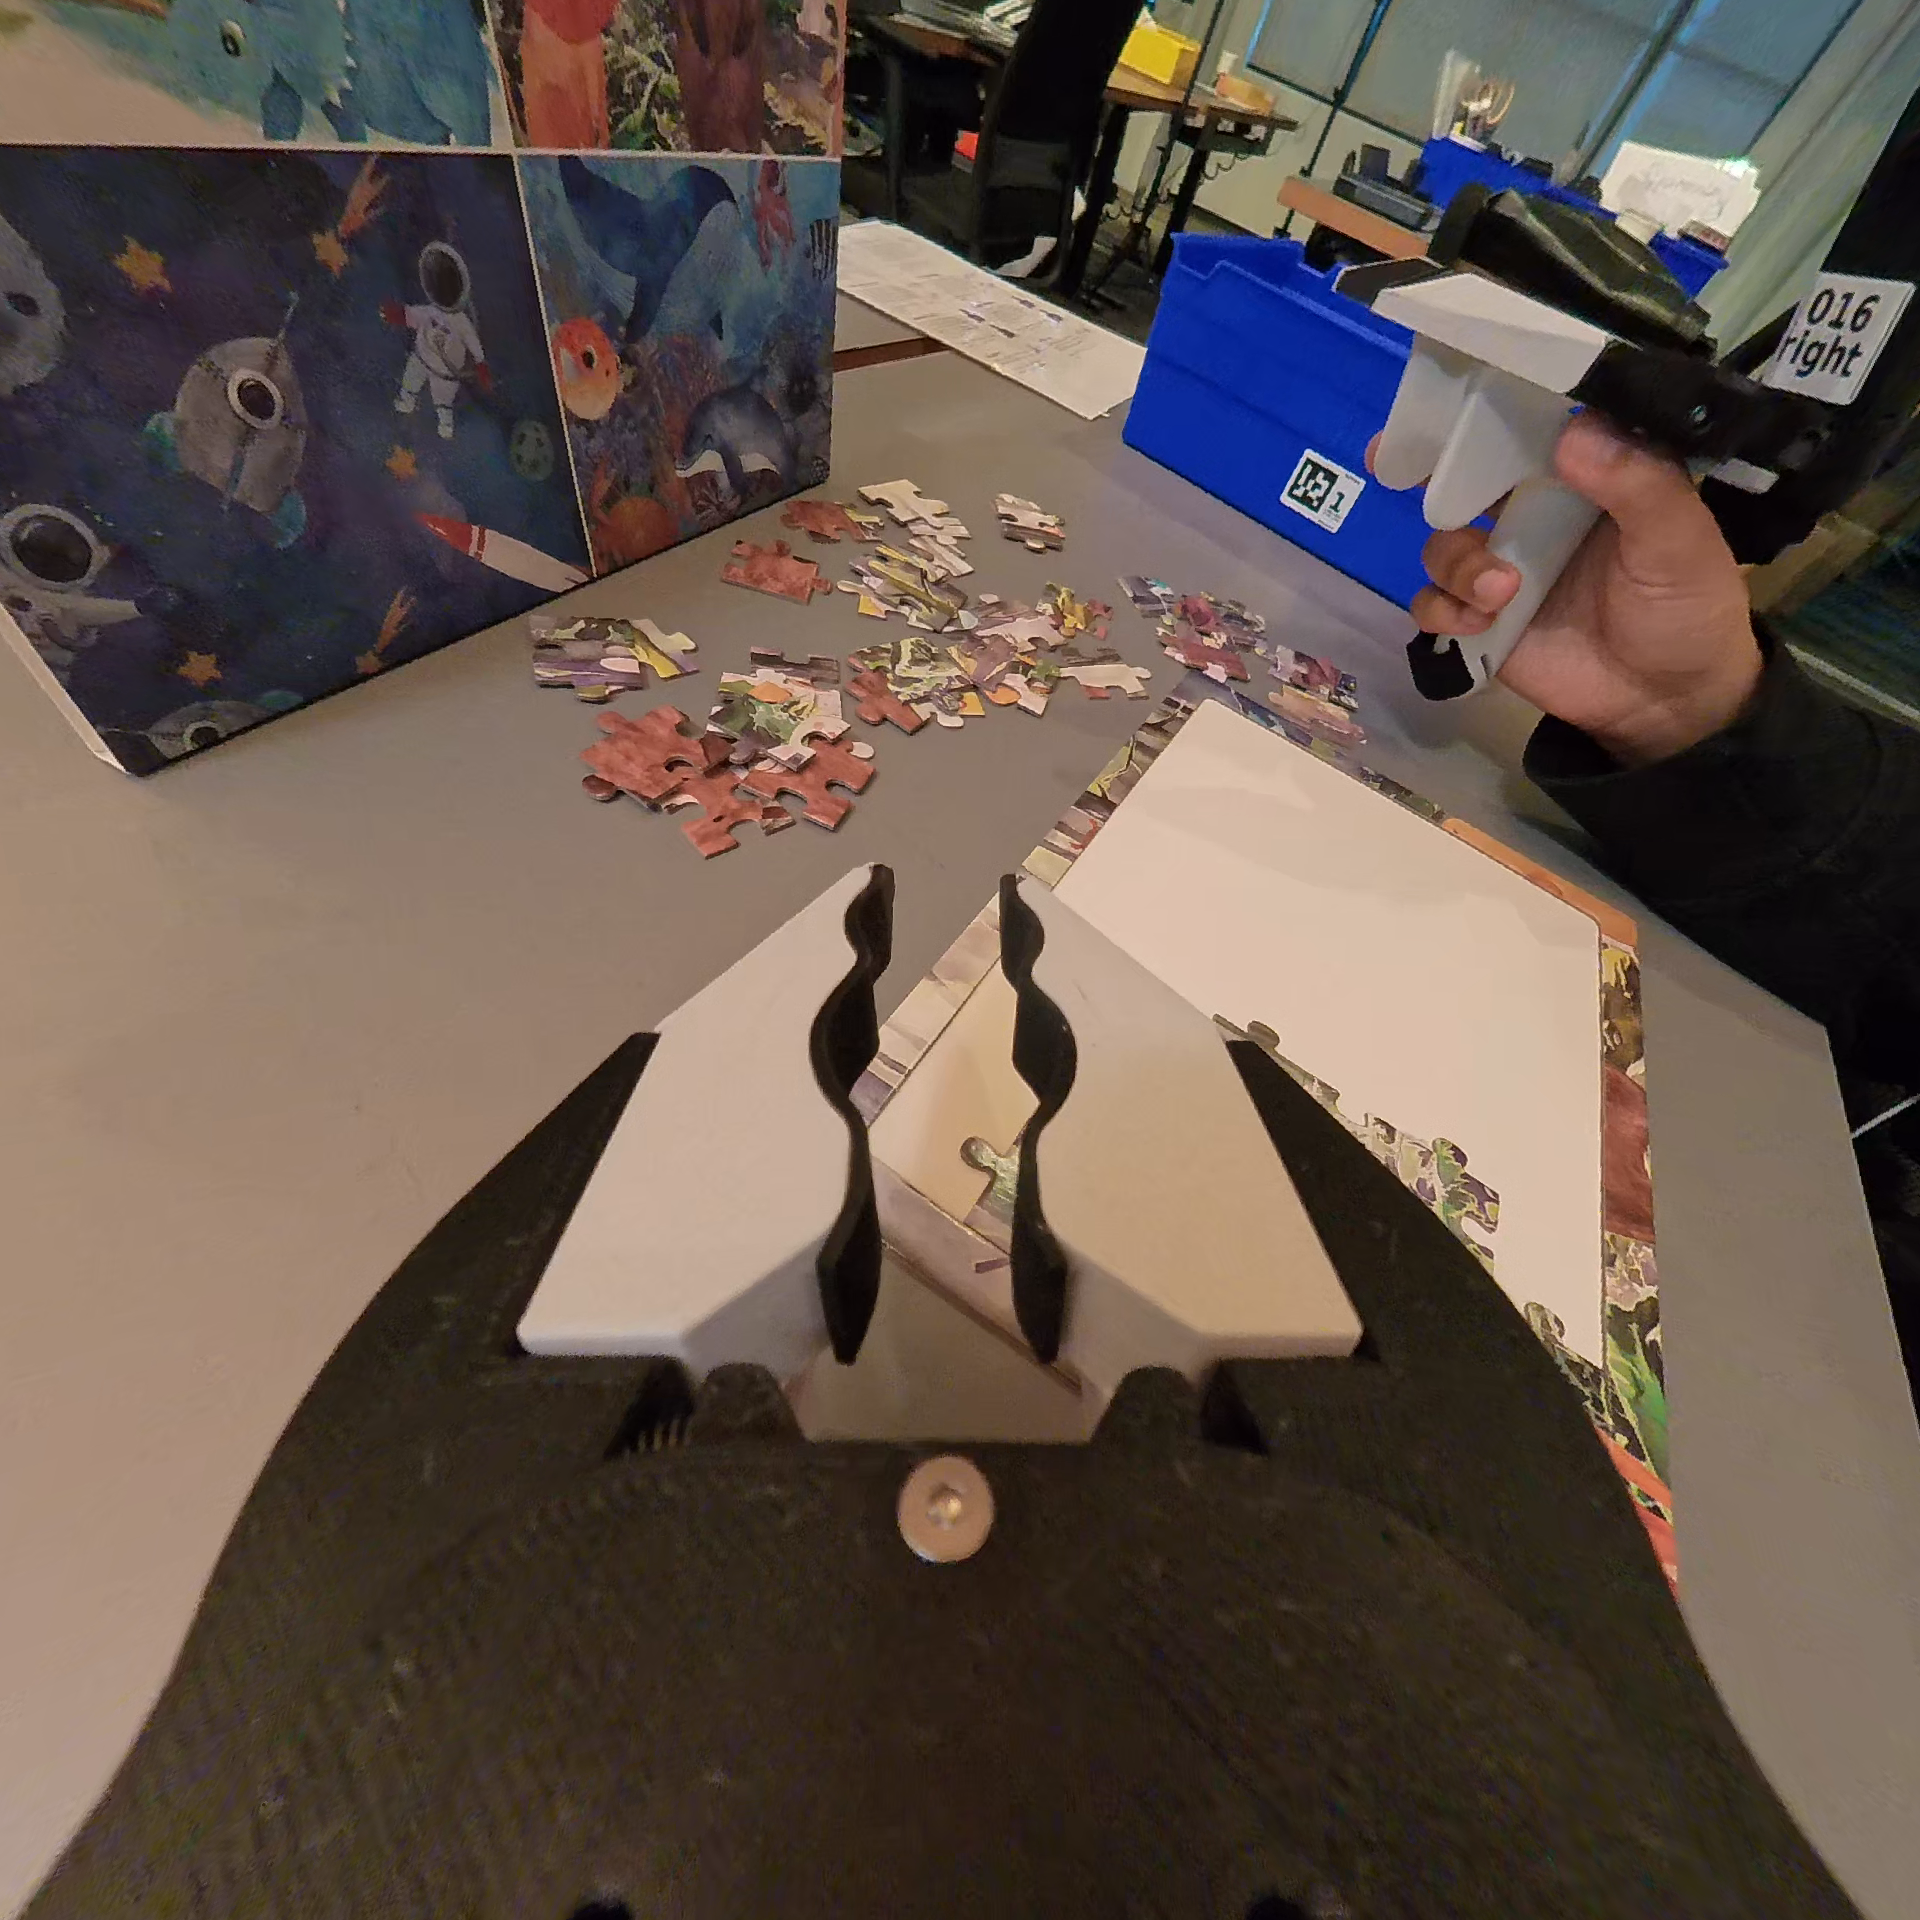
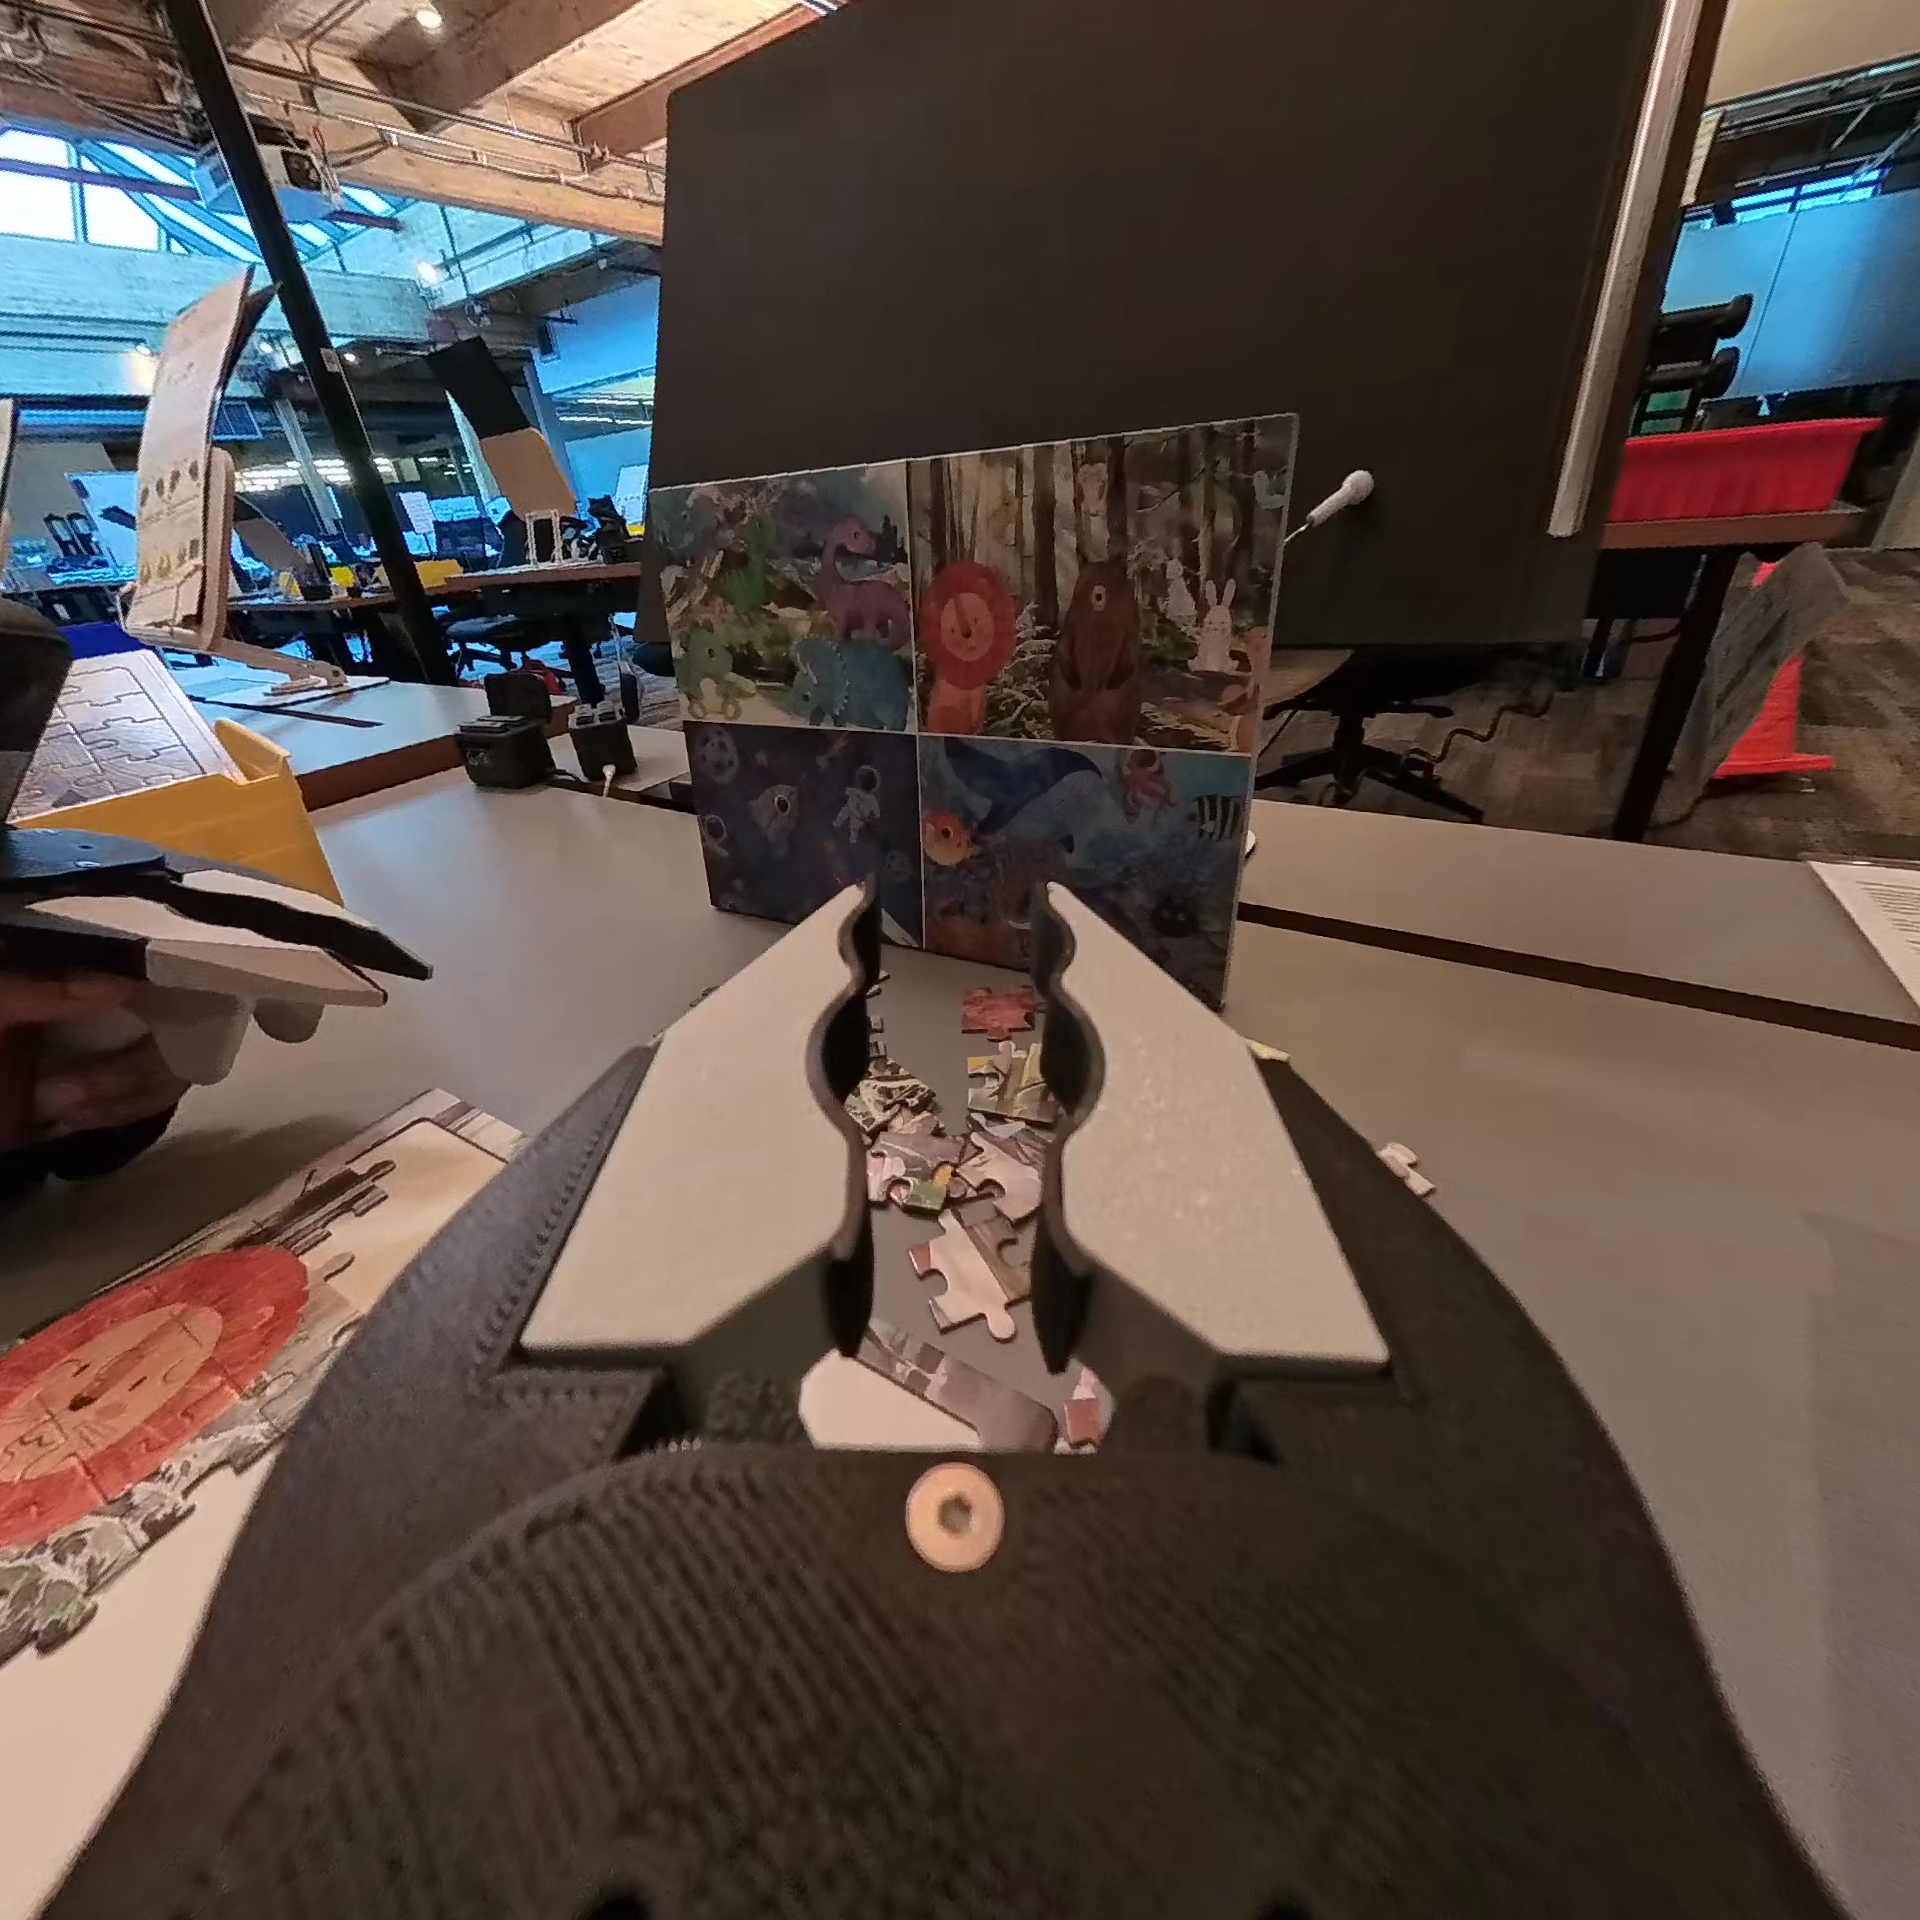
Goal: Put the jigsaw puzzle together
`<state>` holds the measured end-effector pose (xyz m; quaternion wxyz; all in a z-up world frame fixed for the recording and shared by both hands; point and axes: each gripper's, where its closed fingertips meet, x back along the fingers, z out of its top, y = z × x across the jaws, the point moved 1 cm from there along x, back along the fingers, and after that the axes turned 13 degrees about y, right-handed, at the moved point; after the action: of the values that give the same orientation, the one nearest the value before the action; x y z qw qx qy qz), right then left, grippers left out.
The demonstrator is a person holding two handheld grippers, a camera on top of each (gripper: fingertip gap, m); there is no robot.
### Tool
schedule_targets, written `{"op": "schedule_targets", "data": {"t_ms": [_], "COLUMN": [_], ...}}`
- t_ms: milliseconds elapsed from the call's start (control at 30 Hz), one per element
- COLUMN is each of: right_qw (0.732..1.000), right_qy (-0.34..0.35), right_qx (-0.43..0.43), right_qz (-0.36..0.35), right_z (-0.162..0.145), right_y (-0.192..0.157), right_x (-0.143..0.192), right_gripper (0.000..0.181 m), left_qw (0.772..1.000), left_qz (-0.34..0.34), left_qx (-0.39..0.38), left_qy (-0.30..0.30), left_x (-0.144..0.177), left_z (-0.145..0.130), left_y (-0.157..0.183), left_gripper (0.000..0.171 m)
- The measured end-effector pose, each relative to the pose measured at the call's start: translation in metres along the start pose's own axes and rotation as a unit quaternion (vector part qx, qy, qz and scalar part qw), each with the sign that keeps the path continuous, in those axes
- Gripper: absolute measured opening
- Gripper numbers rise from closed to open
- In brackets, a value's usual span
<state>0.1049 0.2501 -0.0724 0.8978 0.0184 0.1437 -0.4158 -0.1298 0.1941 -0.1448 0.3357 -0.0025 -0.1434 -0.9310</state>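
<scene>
A white puzzle tray (image 1: pixel 1330 935) with a printed border lies on the grey table; some joined pieces (image 1: pixel 1455 1184) sit along its near right side. In the right wrist view the tray (image 2: pixel 260 1247) shows a lion part (image 2: pixel 125 1382) put together. Several loose pieces (image 1: pixel 831 665) lie scattered beyond the tray, and also show between the fingers in the right wrist view (image 2: pixel 966 1278). My left gripper (image 1: pixel 945 894) is open and empty, above the tray's near left corner. My right gripper (image 2: pixel 956 914) is open and empty, above the loose pieces. It also shows held in a hand (image 1: pixel 1455 343).
The picture-covered puzzle box (image 1: pixel 343 416) stands upright behind the loose pieces, and shows in the right wrist view (image 2: pixel 966 707). A blue bin (image 1: pixel 1257 395) and papers (image 1: pixel 987 312) lie at the far right. A yellow bin (image 2: pixel 197 821) sits at the left. A black panel (image 2: pixel 1143 260) stands behind. The left gripper's tips are roughly 25 cm from the right gripper's.
</scene>
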Motion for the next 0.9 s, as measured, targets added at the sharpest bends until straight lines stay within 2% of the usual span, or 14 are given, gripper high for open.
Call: {"op": "schedule_targets", "data": {"t_ms": [500, 900], "right_qw": [0.994, 0.991], "right_qy": [0.022, 0.023], "right_qx": [-0.104, -0.128], "right_qz": [-0.025, -0.019], "right_z": [0.007, 0.006], "right_y": [0.024, 0.023], "right_x": [0.007, 0.006], "right_gripper": [0.026, 0.025], "left_qw": [1.000, 1.000], "left_qz": [-0.008, -0.006], "left_qx": [0.004, 0.004], "left_qy": [-0.006, -0.007], "left_x": [-0.001, -0.001], "left_z": [-0.002, -0.003], "left_y": [0.004, 0.003], "left_gripper": [0.018, 0.018]}}
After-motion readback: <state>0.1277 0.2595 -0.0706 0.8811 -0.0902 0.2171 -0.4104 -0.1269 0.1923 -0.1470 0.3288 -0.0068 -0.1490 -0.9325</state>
